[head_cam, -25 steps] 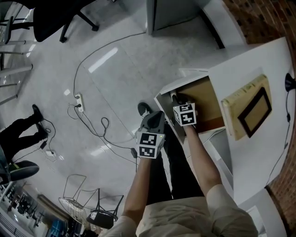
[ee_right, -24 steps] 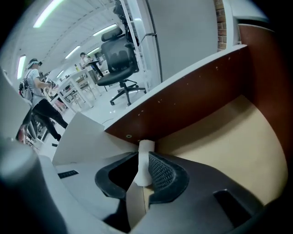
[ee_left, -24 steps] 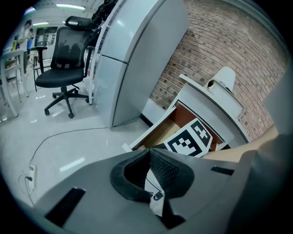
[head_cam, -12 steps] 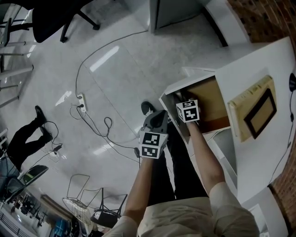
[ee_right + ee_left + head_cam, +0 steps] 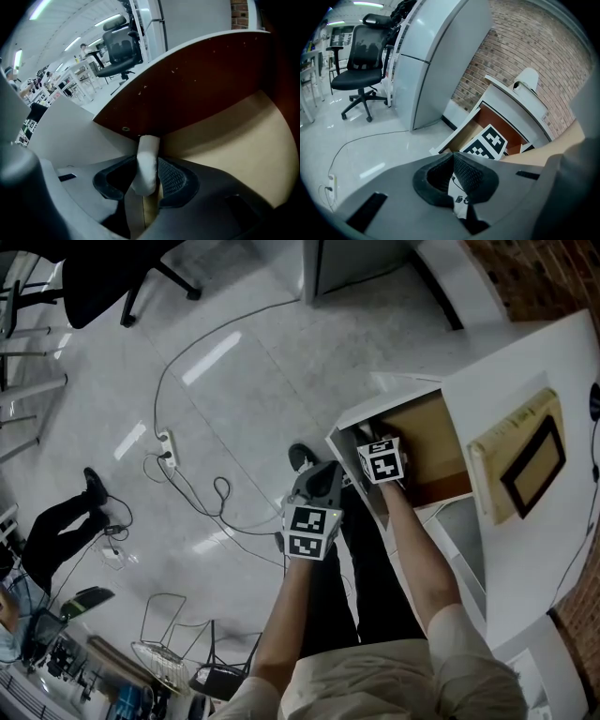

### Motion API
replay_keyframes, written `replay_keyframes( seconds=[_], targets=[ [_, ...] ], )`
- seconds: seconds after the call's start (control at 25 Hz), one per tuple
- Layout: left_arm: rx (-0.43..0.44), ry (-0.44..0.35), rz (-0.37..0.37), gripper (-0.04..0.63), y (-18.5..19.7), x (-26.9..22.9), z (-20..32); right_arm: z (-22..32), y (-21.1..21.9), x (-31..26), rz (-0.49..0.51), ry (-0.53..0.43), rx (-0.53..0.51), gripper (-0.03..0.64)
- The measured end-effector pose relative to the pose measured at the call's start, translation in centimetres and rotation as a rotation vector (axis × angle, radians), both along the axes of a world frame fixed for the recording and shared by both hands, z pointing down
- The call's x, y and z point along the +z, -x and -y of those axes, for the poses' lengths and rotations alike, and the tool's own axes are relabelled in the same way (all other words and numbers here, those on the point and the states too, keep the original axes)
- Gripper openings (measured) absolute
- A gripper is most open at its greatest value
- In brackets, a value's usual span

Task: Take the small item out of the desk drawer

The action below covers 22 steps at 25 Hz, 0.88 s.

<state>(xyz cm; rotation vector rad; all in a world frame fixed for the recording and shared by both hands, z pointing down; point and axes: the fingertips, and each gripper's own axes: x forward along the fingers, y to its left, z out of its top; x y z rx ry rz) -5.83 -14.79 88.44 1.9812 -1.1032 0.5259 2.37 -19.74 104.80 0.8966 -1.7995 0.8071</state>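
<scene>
**Tong status: right set in the drawer, left set outside**

We find the right tongs [image 5: 143, 182] pointed steeply down into the open drawer [image 5: 429, 439] of the white counter [image 5: 525, 343]. Their jaws have just been opening and stand wide. The small white item [image 5: 146, 166] stands between them. In the right gripper view it sits just beside the right-hand pad, and a dark gap shows on its other side. We therefore read no grip on it. The item lies on the tan drawer floor, with its far end close to the dark brown wall. In the head view the right tongs [image 5: 364, 435] sit in the drawer's near corner, and the item itself cannot be made out there.

We find the left tongs [image 5: 452, 159] with their jaws together, pads meeting and nothing between them. In the head view they [image 5: 315, 480] hang over the floor just beside the drawer front, clear of the right set.
</scene>
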Motion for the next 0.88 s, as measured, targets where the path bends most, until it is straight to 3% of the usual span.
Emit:
replay_keyframes(
  seconds=[0.88],
  targets=[
    [0.039,-0.020,0.017,0.017,-1.9,-2.3,0.3,-0.7,-2.0,-3.7,-0.006,-0.009,0.043,0.147]
  ],
)
